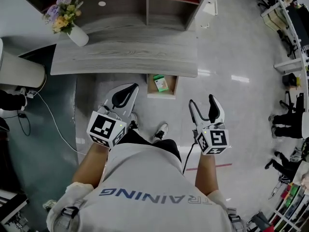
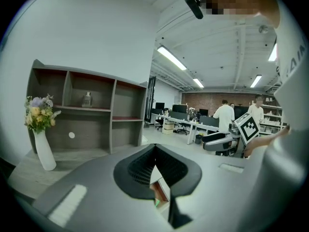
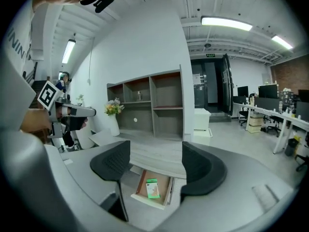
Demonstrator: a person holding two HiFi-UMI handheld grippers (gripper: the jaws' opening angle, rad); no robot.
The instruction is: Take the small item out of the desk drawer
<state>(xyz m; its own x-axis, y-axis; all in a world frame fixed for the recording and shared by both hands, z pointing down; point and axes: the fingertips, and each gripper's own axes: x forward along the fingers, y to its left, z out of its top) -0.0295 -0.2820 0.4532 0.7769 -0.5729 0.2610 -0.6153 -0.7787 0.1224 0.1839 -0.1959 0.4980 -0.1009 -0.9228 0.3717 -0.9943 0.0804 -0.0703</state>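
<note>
A wooden drawer (image 1: 173,87) stands pulled out from under the grey desk (image 1: 125,57), and a small green and white box (image 1: 161,83) lies inside it. My right gripper (image 1: 202,101) hovers open, below and to the right of the drawer and apart from it. Between its spread jaws (image 3: 154,159) the drawer (image 3: 140,183) and the box (image 3: 153,188) show, some way ahead. My left gripper (image 1: 126,94) is shut with nothing in it, at the drawer's lower left. Its pads (image 2: 145,167) meet in the left gripper view.
A white vase of flowers (image 1: 72,27) stands at the desk's left end, and a grey shelf unit (image 1: 120,4) sits at the back. A white cable (image 1: 50,115) runs over the floor at the left. My shoes (image 1: 161,129) are just below the drawer.
</note>
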